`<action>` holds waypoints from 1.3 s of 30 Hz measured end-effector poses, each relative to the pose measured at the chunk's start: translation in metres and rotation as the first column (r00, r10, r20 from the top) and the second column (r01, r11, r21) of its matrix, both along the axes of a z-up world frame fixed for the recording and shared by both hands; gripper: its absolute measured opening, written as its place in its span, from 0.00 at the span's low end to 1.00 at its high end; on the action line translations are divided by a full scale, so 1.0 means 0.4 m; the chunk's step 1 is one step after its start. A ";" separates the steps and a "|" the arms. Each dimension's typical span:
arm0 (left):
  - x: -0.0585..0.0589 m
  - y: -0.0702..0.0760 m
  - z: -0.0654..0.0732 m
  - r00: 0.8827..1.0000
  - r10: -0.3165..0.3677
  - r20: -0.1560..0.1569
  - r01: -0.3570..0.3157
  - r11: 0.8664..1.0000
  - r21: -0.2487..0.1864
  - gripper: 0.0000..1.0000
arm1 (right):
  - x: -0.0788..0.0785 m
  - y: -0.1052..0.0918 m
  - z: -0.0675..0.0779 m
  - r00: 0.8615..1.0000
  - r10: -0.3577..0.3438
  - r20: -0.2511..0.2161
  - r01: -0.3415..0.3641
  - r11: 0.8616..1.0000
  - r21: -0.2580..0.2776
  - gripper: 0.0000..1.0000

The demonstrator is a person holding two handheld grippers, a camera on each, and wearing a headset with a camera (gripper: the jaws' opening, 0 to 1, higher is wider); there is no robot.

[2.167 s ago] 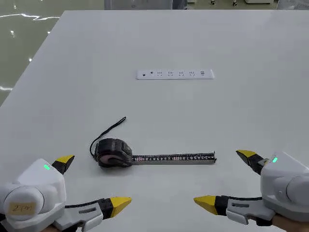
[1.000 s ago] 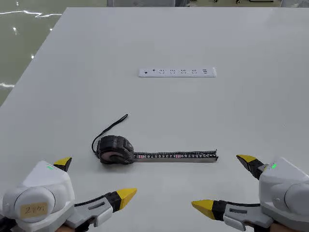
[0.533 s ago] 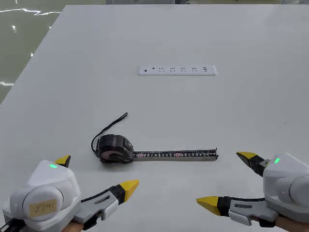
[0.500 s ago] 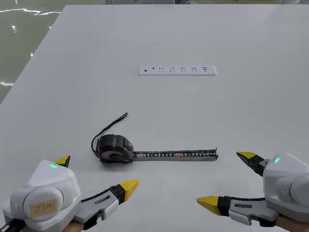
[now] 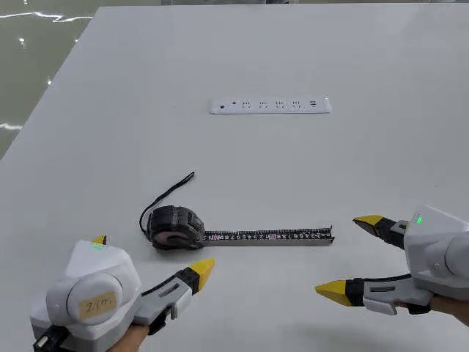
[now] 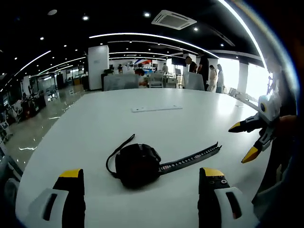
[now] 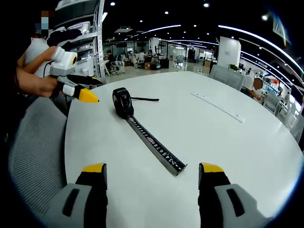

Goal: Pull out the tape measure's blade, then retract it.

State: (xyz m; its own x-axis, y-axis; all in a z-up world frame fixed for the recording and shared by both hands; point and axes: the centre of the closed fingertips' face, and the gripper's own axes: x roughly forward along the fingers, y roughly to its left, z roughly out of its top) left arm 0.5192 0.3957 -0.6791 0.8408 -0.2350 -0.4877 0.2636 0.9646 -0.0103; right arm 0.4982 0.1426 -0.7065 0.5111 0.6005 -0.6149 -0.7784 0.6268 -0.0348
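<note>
A black tape measure (image 5: pixel 174 227) lies on the white table (image 5: pixel 242 161), its blade (image 5: pixel 267 236) drawn out to the right and flat on the surface. Its black wrist strap (image 5: pixel 168 192) trails back left. My left gripper (image 5: pixel 150 253) is open just in front of the case, touching nothing. In the left gripper view the case (image 6: pixel 137 164) sits between and beyond the yellow fingertips (image 6: pixel 71 173). My right gripper (image 5: pixel 346 256) is open, a little right of the blade's hooked end (image 5: pixel 330 235). In the right gripper view the blade end (image 7: pixel 176 167) lies between the open jaws.
A white power strip (image 5: pixel 270 105) lies farther back on the table, also seen as a thin strip (image 6: pixel 156 109) in the left gripper view. The table's left edge (image 5: pixel 44 95) drops to a glossy floor. Chairs and people stand far behind.
My left gripper has come forward and right, closer to the case. My right gripper has edged up toward the blade's end. The tape measure has stayed put.
</note>
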 end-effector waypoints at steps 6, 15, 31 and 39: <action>0.023 -0.009 -0.007 1.000 0.017 -0.005 -0.017 1.000 0.005 0.97 | 0.021 -0.007 -0.014 0.997 0.077 -0.011 -0.078 0.997 -0.026 0.73; 0.047 -0.014 -0.022 0.998 0.054 -0.013 -0.054 0.999 0.008 0.92 | 0.035 -0.005 -0.031 0.985 0.168 -0.026 -0.169 0.984 -0.056 0.61; 0.107 -0.013 -0.077 0.991 0.128 -0.044 -0.128 0.992 0.006 0.84 | 0.083 -0.017 -0.102 0.920 0.379 -0.104 -0.392 0.905 -0.168 0.43; 0.131 -0.009 -0.092 0.986 0.156 -0.050 -0.156 0.988 0.016 0.81 | 0.100 -0.014 -0.125 0.889 0.435 -0.143 -0.456 0.866 -0.206 0.31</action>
